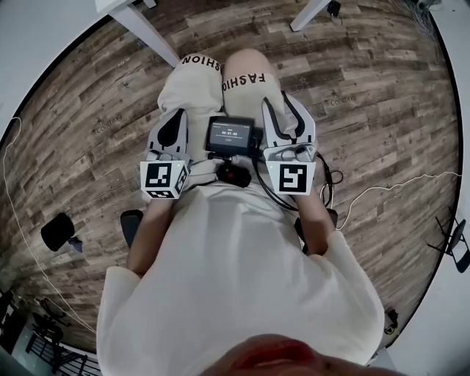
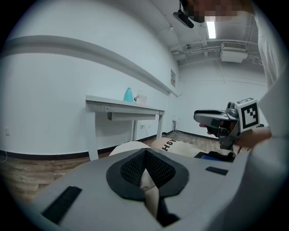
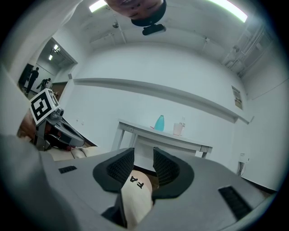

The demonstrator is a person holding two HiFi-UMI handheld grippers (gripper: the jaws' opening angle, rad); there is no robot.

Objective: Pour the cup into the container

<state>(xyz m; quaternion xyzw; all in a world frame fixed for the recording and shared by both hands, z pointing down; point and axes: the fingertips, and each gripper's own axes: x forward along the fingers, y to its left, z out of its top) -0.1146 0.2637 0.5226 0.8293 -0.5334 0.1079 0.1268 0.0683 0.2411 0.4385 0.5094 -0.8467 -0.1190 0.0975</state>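
Teal container (image 3: 159, 122): gripper views only; left hand-held gripper (image 2: 145, 154) closed, right hand-held gripper (image 3: 143, 159) ajar.

Cool, even light is filling the room. It is coming from a ceiling strip (image 2: 211, 29) glowing high above and right of the left tongs (image 2: 144, 155), and from two strips (image 3: 97, 5) burning out to white above the right tongs (image 3: 143, 159). Shadows are falling soft and faint under the worktop (image 3: 135, 127) beyond the right tongs. All views are bending strongly toward their round rims and darkening to black corners, and the floor planks (image 1: 88, 110) are curving around both tongs. The grey bodies nearest each lens are blurring, and the small things on the worktop are perhaps slightly soft.
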